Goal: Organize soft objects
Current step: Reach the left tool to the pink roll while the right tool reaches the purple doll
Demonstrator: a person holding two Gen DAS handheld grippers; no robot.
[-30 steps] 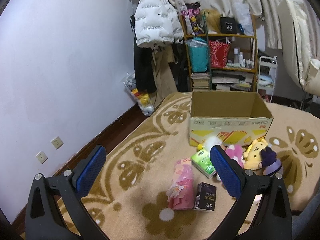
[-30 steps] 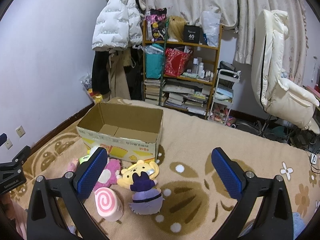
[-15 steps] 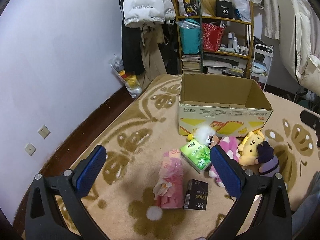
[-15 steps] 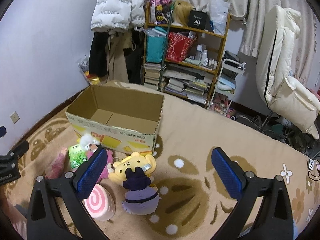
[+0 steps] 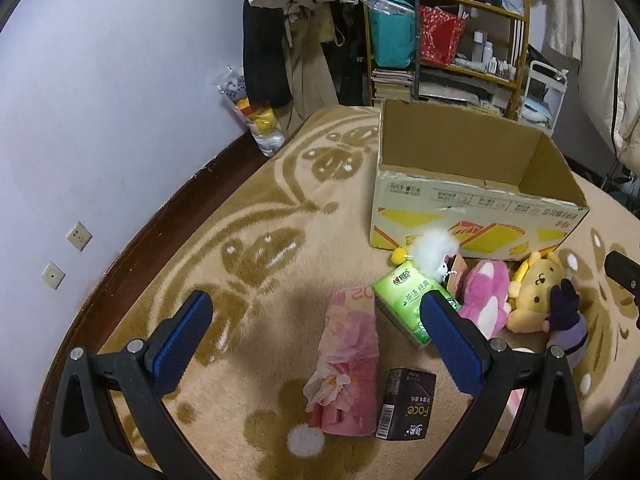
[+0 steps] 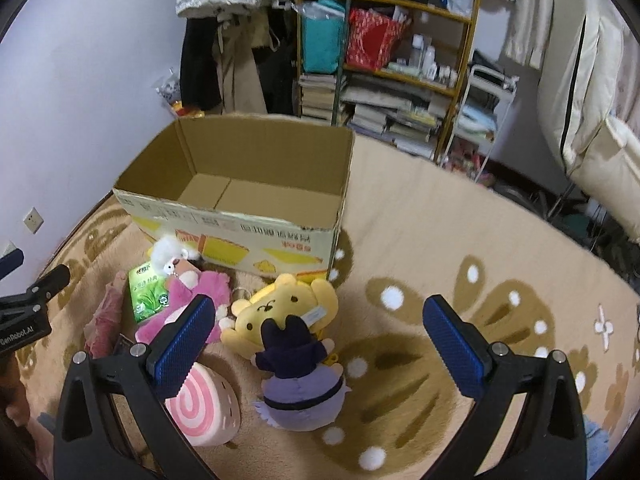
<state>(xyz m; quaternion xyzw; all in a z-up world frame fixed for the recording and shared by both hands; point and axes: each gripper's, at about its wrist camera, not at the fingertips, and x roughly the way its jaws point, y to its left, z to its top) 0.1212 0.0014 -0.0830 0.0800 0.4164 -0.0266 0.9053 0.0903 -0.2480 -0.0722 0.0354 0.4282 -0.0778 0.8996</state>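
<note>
An open empty cardboard box [image 5: 472,204] [image 6: 240,216] stands on the patterned rug. In front of it lie a white fluffy toy [image 5: 432,254], a green tissue pack [image 5: 412,300], a pink plush [image 5: 486,300], a yellow bear plush [image 6: 286,312], a purple plush [image 6: 298,384] and a pink swirl-roll cushion [image 6: 204,408]. A pink wrapped pack [image 5: 350,360] and a black Face tissue pack [image 5: 406,404] lie nearer. My left gripper [image 5: 316,344] is open above the pink pack. My right gripper [image 6: 320,344] is open above the purple plush.
A purple wall with sockets [image 5: 78,236] runs on the left. A cluttered wooden shelf [image 6: 384,64] and hanging coats [image 5: 280,40] stand behind the box. A white armchair [image 6: 592,92] is at the right. Bare rug [image 6: 460,240] lies to the right of the box.
Both grippers have tilted down and moved closer to the objects on the rug; the box and toys now appear larger and lower. Both stay open.
</note>
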